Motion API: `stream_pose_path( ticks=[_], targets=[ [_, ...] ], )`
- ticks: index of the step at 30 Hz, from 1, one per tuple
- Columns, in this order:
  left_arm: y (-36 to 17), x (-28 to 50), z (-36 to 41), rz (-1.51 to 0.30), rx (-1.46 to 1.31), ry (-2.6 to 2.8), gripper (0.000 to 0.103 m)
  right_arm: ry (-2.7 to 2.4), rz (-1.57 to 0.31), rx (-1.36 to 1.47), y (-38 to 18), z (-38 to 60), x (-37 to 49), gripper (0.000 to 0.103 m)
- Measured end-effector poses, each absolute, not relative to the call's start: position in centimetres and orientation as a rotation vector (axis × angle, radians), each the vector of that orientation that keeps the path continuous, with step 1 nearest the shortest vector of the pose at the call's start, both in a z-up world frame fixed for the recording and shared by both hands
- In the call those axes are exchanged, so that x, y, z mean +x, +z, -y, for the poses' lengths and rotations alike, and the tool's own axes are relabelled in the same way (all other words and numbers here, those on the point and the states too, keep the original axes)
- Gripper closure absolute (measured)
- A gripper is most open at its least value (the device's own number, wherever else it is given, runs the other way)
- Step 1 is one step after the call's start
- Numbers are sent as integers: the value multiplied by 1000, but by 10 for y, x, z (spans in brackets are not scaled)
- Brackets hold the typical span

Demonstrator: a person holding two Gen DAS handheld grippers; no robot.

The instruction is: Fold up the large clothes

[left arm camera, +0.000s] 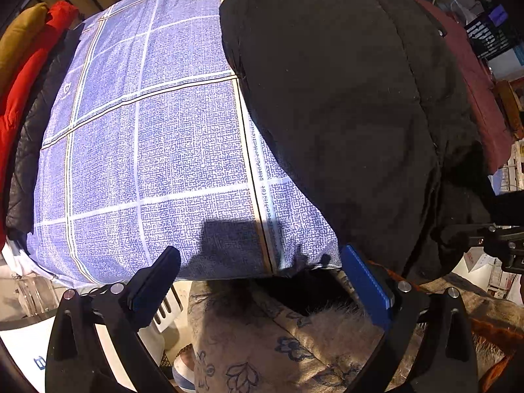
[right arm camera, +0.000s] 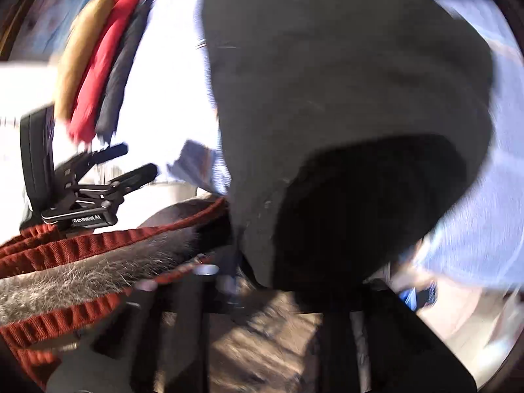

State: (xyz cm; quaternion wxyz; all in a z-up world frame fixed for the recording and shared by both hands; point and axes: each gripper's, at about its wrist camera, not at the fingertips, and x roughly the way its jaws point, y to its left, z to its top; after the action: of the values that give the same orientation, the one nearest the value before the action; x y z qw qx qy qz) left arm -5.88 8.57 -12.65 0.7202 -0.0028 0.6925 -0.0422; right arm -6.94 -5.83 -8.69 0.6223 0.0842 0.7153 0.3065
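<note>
A large black jacket [left arm camera: 344,98] lies on a blue checked sheet [left arm camera: 147,137] over the bed, on its right half. My left gripper [left arm camera: 262,281] is open and empty at the bed's near edge, its right finger by the jacket's lower hem. In the blurred right wrist view the jacket [right arm camera: 344,98] hangs close in front and covers my right gripper's fingers [right arm camera: 229,281]; I cannot tell whether they grip it. The left gripper [right arm camera: 108,177] also shows there, open, at the left.
Folded mustard, red [left arm camera: 29,75] and dark quilted clothes are stacked along the bed's left edge. A maroon garment [left arm camera: 475,82] lies to the right of the jacket. A floral, fur-trimmed cloth [left arm camera: 278,337] hangs below the bed edge. White furniture stands at the lower left.
</note>
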Motion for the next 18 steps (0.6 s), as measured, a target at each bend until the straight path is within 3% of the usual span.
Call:
stream_pose_path(
  ticks=[7,11,14,15,18],
  targets=[
    [-101,-52,-132,-1437,-162,39,8,895,-1280,40,0,-27,24,95],
    [-47,-44,-154,-1294,-258,82,11,928,-1102,25,62,-81,90,95],
    [6,-30,-150,-1155,-306,20,10,1014,-1038,-17,97,-131,111,95],
    [20,-24,-143,-1126,-312,-16,5,1030,-1027,-45,105,-147,112,95],
    [27,-12,-117,-1109,-214,29,6,1044,-1006,-125,110,-194,124,95]
  ],
)
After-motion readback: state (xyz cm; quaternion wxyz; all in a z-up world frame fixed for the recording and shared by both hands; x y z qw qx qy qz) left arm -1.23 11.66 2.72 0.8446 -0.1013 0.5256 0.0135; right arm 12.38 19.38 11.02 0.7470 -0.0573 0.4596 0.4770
